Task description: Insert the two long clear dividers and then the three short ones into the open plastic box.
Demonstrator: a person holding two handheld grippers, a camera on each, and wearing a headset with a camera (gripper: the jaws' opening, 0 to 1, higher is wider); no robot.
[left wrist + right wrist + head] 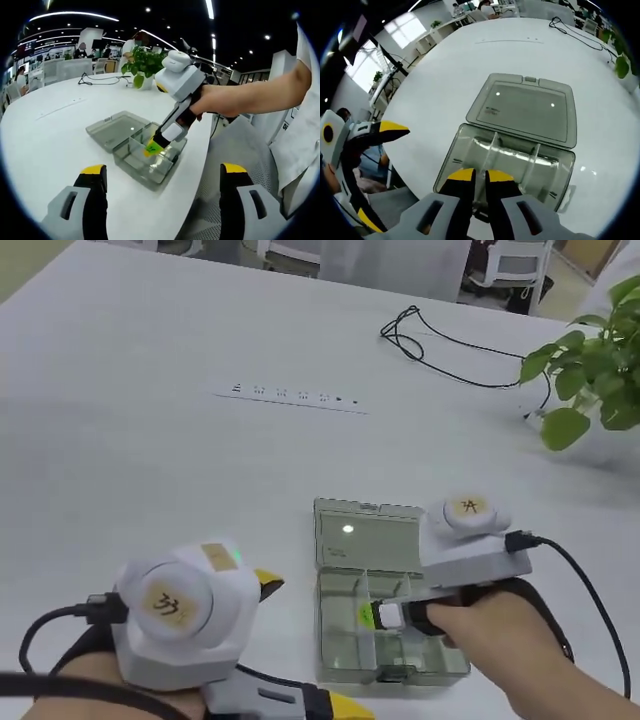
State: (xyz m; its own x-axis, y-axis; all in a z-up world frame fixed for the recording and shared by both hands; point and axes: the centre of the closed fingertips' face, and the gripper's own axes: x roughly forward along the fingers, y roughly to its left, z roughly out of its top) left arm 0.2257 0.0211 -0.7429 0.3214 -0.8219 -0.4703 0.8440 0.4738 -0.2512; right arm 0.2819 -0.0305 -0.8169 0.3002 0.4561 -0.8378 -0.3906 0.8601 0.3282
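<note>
Open box of smoky clear plastic (pixel 335 635) sits on the white table (pixel 150 440), close to the edge nearest the person. Its hinged lid (pixel 365 535) is folded back flat on the tabletop on the far side. Right gripper (pixel 481 176): yellow-tipped jaws drawn together to a narrow slit, pinching the top edge of a thin clear plastic divider (pixel 491 145). That divider stands upright in the tray and runs from the jaws towards the far wall. In the head view the nose of this gripper is down inside the tray, with a green sticker (pixel 367 615) on its tip. A second upright clear divider (pixel 536 156) stands to the right of the first in the right gripper view, roughly parallel to it and apart from the jaws. Whether either piece is fully seated in its slots: cannot tell. Left gripper (pixel 163 169): yellow-tipped jaws spread wide with nothing between them, positioned to the left of the box, not touching it and pointed towards it. Farther across the table there is a row of small dark marks (pixel 290 395) in the surface, a loose black cable (pixel 440 340), and a green leafy plant (pixel 590 370) at the right edge. Office chairs and people appear in the background of the gripper views, too small to detail.
</note>
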